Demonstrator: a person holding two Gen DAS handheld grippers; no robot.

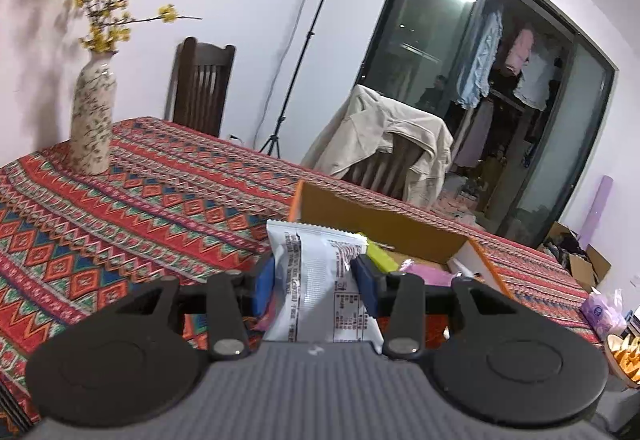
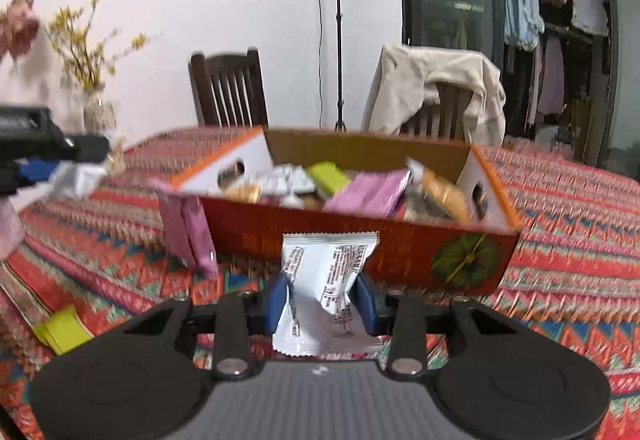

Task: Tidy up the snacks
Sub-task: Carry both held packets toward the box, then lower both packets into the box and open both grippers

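Note:
My left gripper (image 1: 316,280) is shut on a white snack packet (image 1: 316,252), held above the patterned tablecloth beside the orange cardboard box (image 1: 380,224). My right gripper (image 2: 322,300) is shut on another white snack packet (image 2: 328,260), just before the box's red front wall (image 2: 360,244). The box holds several snacks, among them a green packet (image 2: 328,176), a pink packet (image 2: 368,192) and a biscuit pack (image 2: 444,196). Pink packets (image 2: 188,232) lean against the box's left corner. A yellow-green packet (image 2: 60,328) lies on the cloth. The left gripper (image 2: 52,172) shows at the far left with its packet.
A flower vase (image 1: 92,120) stands at the table's far left. Two wooden chairs (image 2: 228,88) stand behind the table, one draped with a beige coat (image 2: 436,80). A bowl of chips (image 1: 624,356) and a tissue pack (image 1: 604,312) sit at the right end.

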